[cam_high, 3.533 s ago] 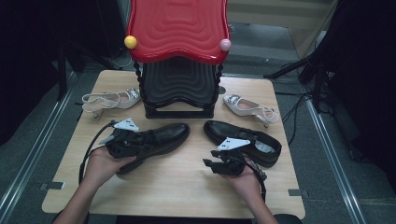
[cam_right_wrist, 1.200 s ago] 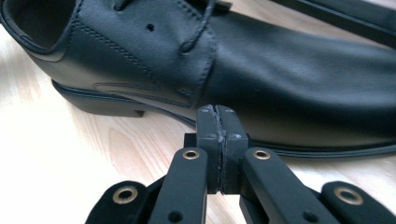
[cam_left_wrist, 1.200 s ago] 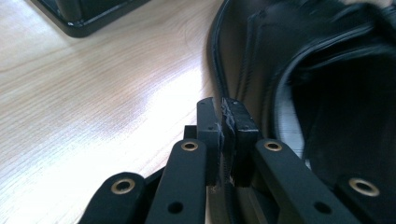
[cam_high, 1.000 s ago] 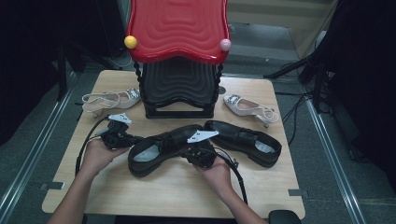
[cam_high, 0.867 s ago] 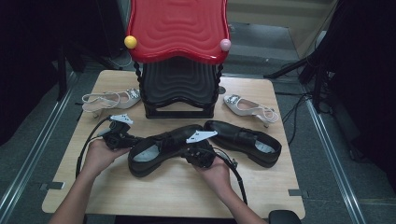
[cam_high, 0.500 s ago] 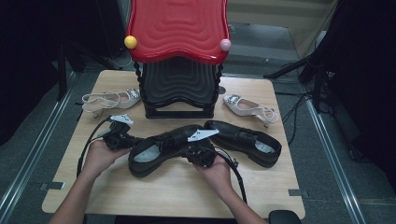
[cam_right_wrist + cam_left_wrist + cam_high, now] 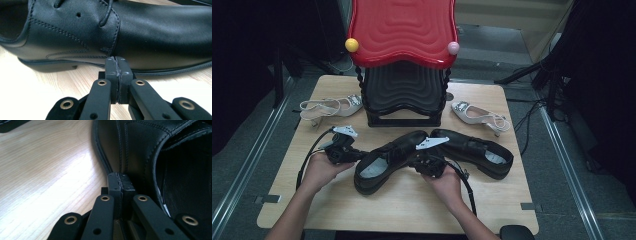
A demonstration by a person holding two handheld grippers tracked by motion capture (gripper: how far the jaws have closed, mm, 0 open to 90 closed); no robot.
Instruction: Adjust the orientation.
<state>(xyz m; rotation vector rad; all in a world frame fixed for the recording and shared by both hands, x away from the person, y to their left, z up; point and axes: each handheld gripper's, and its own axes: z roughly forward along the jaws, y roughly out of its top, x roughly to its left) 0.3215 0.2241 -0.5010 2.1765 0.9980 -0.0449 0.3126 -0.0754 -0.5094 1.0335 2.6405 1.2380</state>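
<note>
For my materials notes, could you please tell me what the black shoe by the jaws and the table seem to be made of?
Black shoe: apparently smooth leather or a look-alike, with a soft sheen, stitched seams and laces.
Table: light wood or wood-look laminate, with visible grain and a glossy glare.

Smooth black leather shoe, pale wood table

Two shoes front-centre on table; rack behind them.
</note>
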